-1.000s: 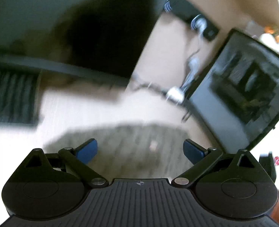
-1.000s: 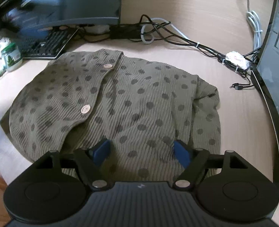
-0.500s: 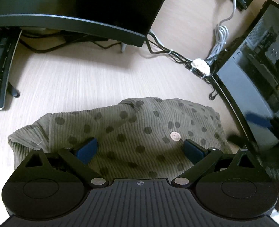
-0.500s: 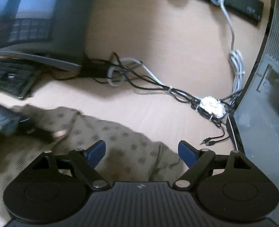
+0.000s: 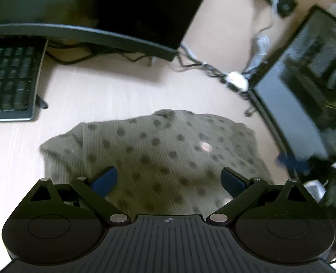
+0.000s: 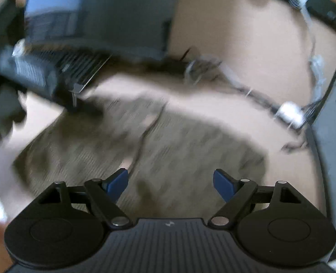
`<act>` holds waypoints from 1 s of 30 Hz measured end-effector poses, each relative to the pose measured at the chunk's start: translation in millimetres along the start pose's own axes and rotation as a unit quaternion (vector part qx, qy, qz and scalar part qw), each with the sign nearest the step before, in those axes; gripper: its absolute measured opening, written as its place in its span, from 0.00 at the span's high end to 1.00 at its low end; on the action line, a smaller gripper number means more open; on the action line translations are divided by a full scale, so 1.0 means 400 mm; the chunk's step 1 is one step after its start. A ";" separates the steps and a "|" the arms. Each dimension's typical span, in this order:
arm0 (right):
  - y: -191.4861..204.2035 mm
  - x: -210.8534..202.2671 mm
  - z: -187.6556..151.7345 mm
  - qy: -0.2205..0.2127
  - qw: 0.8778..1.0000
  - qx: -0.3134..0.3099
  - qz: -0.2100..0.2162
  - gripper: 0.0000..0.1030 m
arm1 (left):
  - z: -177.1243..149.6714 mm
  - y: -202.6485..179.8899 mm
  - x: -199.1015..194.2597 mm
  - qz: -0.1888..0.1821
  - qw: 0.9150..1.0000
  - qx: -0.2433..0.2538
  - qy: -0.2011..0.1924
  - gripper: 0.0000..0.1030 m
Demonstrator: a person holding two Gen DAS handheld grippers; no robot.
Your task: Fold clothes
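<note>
Both hand-held grippers, left [image 5: 169, 179] and right [image 6: 170, 182], hover with jaws apart above the dotted cardigan [image 5: 158, 150], spread on the tabletop [image 5: 99, 95].

One garment [image 5: 158, 152] lies ahead of the left gripper [image 5: 169, 179] and under its spread fingers; the same garment [image 6: 168, 147] lies ahead of the right gripper [image 6: 170, 182]. That makes two grippers, each with two blue pads [image 5: 105, 178]. One button [image 5: 206, 146] shows clearly on the cloth, ahead and right of the left gripper; a second pale spot nearer its right finger is too blurred to count. One keyboard [image 5: 8, 79] sits far left, one monitor [image 5: 88, 11] ahead, one dark case [image 5: 309, 86] to the right. One cable bundle [image 5: 213, 70] runs between monitor and case. The dots on the garment are too many and too blurred to count.
</note>
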State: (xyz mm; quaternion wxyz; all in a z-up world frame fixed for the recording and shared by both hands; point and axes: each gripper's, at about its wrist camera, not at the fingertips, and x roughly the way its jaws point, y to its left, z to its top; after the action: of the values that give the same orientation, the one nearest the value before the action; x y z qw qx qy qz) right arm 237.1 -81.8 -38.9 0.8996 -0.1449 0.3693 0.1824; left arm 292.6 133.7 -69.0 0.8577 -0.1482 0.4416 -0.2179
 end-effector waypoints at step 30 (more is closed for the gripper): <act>0.450 0.060 0.056 -0.009 0.993 -0.117 -0.012 0.23 | -0.156 0.358 -0.392 -0.083 0.978 -0.189 -0.029 0.02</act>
State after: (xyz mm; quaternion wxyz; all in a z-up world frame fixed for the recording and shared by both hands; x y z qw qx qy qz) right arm 188.1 92.8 -63.3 0.8818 -0.2516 0.3359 0.2152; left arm 195.5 332.0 -59.6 0.8057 -0.3499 0.4356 -0.1965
